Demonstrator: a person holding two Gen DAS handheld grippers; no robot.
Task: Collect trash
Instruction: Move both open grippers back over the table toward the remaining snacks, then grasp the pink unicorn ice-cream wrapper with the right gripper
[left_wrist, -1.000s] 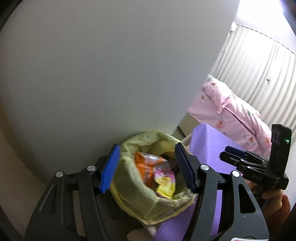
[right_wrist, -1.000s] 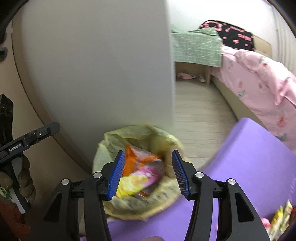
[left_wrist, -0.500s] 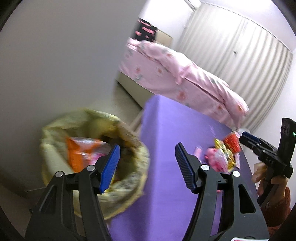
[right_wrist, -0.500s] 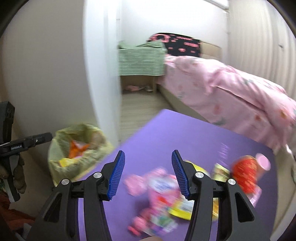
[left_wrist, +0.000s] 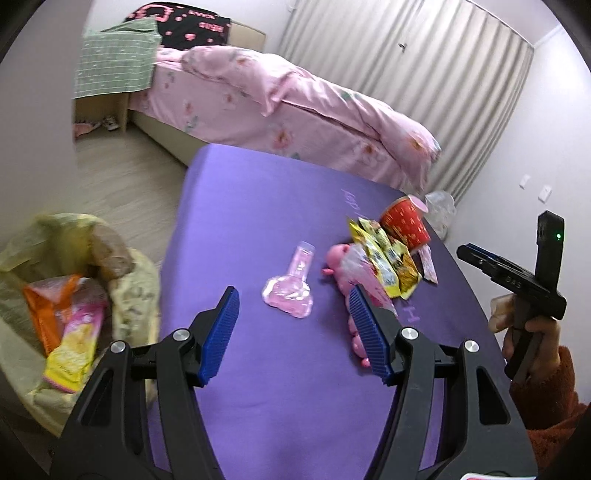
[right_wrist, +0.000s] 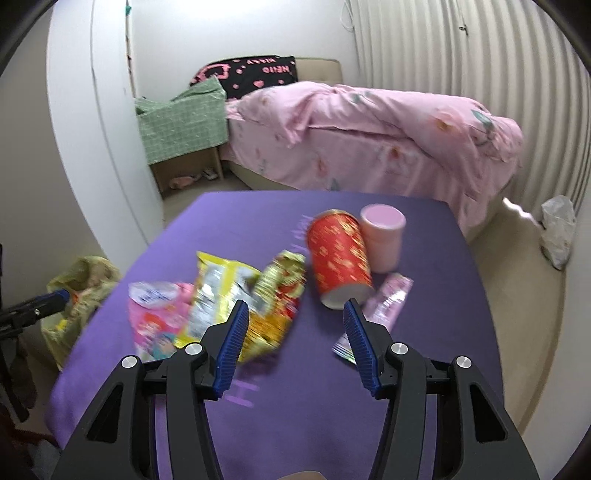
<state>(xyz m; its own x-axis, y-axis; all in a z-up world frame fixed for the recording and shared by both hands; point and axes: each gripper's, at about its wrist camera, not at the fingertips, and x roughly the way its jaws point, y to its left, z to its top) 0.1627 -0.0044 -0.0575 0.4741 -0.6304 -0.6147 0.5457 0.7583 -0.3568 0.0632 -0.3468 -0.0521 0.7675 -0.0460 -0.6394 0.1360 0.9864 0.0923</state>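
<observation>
A purple table (left_wrist: 258, 229) carries trash: a clear pink pouch (left_wrist: 290, 291), pink wrappers (left_wrist: 354, 273), yellow snack packets (left_wrist: 384, 254) and a red paper cup (left_wrist: 404, 223). In the right wrist view the red cup (right_wrist: 340, 258) lies tipped beside a pink cup (right_wrist: 382, 236), with yellow packets (right_wrist: 236, 291), a pink wrapper (right_wrist: 157, 317) and a pink sachet (right_wrist: 386, 304). A yellowish trash bag (left_wrist: 55, 302) holding wrappers stands left of the table. My left gripper (left_wrist: 293, 332) is open above the table. My right gripper (right_wrist: 293, 343) is open and empty over the packets.
A bed with a pink quilt (right_wrist: 369, 129) stands beyond the table. A green cloth covers a bedside box (right_wrist: 181, 122). A white plastic bag (right_wrist: 557, 229) lies on the floor at right. A white wall (right_wrist: 85, 129) is at left.
Both grippers swung right, away from the trash bag and over the table. The trash on the table came into view. Both stayed open and empty.
</observation>
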